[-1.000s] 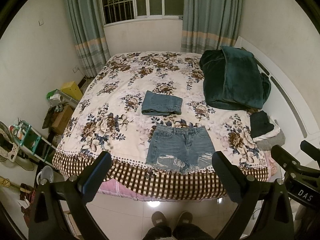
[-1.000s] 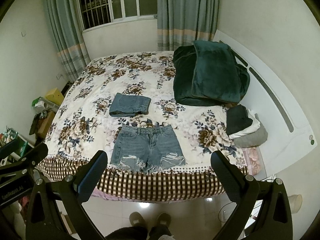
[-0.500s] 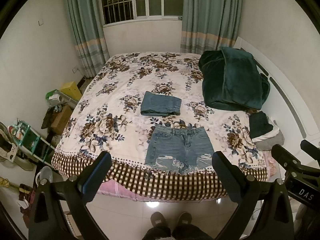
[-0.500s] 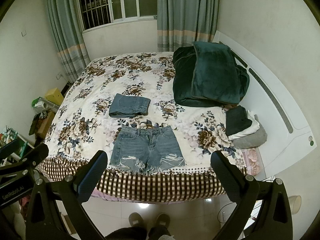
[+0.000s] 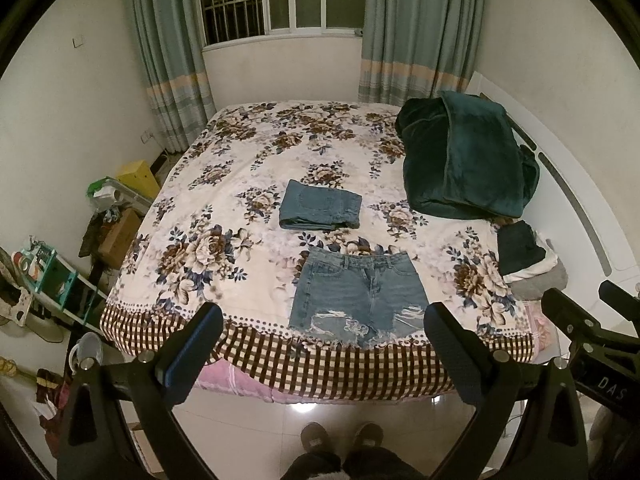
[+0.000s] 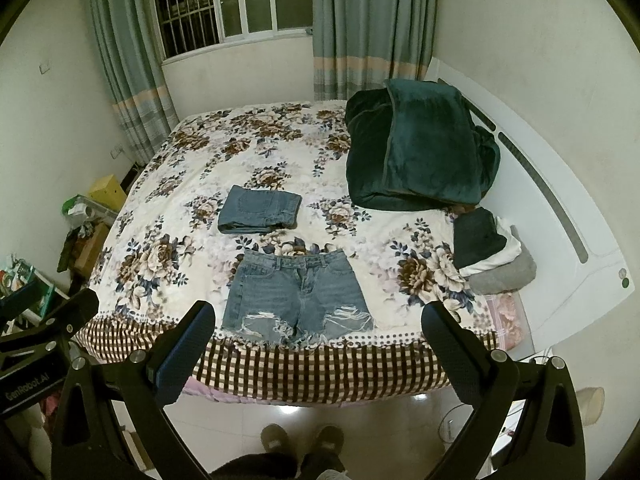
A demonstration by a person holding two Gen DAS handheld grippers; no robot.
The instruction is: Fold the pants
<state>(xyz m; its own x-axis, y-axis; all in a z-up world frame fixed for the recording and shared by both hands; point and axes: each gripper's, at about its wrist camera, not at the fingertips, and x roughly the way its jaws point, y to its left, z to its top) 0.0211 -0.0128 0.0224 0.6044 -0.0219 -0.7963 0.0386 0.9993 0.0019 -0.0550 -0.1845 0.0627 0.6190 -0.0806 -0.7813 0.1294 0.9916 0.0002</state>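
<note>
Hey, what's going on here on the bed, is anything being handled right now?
Nothing is held yet. A person stands at the foot of the floral bedspread with the left gripper and right gripper both open, raised above the floor. Light-blue ripped denim shorts lie flat and unfolded near the bed's edge. Beyond them sits a folded blue denim garment, and a dark green blanket lies to the right.

Both grippers just hanging level, side by side. Left gripper (image 5: pixel 322 328) jaws spread wide, nothing in them. Right gripper (image 6: pixel 318 326) same deal, left one at its 9 o'clock.
</note>
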